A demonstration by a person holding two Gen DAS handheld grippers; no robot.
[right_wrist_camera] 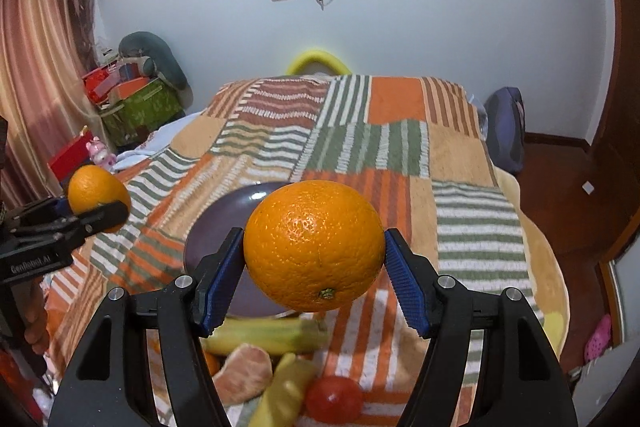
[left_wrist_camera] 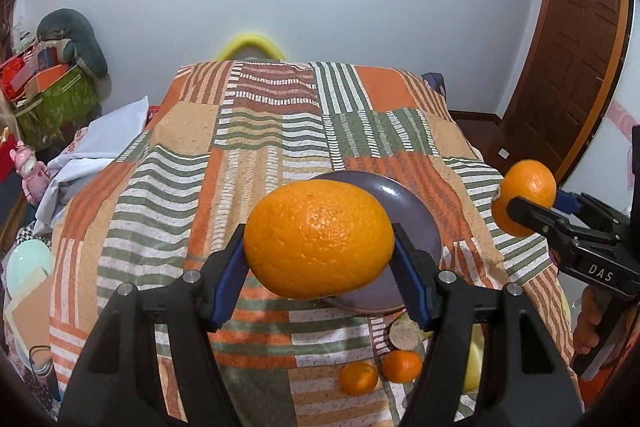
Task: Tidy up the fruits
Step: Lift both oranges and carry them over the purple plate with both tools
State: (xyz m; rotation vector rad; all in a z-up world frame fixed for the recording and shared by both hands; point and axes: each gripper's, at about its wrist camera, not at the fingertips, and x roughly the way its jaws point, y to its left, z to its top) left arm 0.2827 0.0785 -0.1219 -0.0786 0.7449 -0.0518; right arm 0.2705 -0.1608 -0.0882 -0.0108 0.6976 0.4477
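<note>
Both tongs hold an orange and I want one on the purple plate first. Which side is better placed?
Probably left, narrowly: its orange hangs over the purple plate. The right tongs' orange overlaps only the plate's edge, towards the bedspread.

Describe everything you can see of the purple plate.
The plate is round, dull purple, with a glossy glazed look and a raised rim. It lies flat on the striped patchwork cloth, with nothing seen on it. The oranges held in the two grippers hang in front and hide much of it. Bananas lie just beside its near edge.
</note>
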